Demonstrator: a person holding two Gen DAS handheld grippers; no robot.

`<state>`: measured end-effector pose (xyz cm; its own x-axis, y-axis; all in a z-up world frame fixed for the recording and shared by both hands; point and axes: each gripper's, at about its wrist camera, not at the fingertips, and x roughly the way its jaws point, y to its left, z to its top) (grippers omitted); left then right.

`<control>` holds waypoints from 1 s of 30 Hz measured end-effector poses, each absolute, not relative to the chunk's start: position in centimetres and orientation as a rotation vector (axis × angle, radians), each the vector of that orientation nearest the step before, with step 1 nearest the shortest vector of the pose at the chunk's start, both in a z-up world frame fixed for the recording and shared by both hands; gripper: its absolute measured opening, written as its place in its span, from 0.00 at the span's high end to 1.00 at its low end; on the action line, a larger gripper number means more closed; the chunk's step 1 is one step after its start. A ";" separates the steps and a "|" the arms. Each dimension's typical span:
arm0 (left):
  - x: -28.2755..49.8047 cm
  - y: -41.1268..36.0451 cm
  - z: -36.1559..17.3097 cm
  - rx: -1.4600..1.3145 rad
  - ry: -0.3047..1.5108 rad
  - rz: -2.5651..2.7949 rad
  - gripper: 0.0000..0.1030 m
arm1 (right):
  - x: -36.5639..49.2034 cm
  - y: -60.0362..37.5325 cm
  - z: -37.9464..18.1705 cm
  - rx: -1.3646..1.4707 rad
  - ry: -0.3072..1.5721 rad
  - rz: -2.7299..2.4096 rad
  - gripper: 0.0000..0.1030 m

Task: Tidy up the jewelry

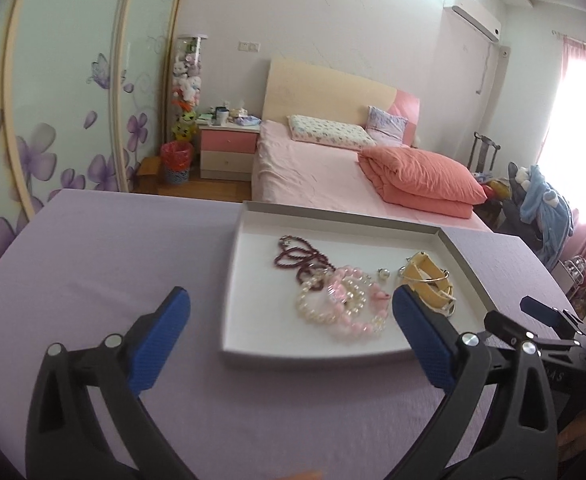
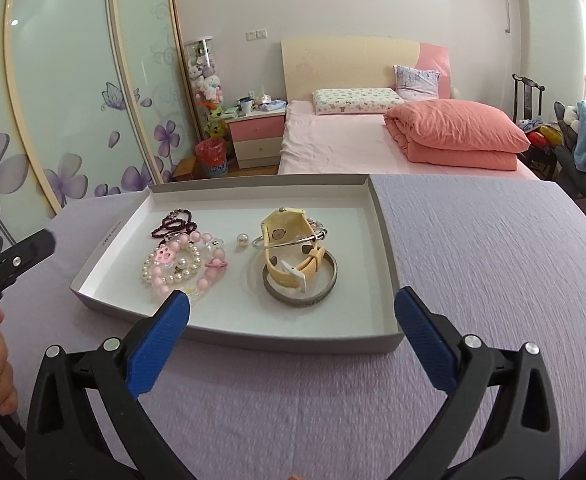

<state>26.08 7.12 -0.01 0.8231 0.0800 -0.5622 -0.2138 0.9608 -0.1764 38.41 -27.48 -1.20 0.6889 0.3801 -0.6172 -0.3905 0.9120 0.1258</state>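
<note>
**Jewelry all in the tray, both grippers empty**

Beads [image 2: 177, 260] lie at 9 o'clock in the tray [image 2: 389, 280], watch [image 2: 289, 236] and bangle [image 2: 317, 296] at 3. Left gripper [image 1: 291, 312] and right gripper [image 2: 292, 310] hover, jaws apart. This fits sorting underway or finished alike.
</note>
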 end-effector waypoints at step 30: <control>18.1 4.6 -0.3 -0.167 0.498 0.110 0.02 | 30.1 -27.6 -0.1 0.012 0.576 0.435 0.01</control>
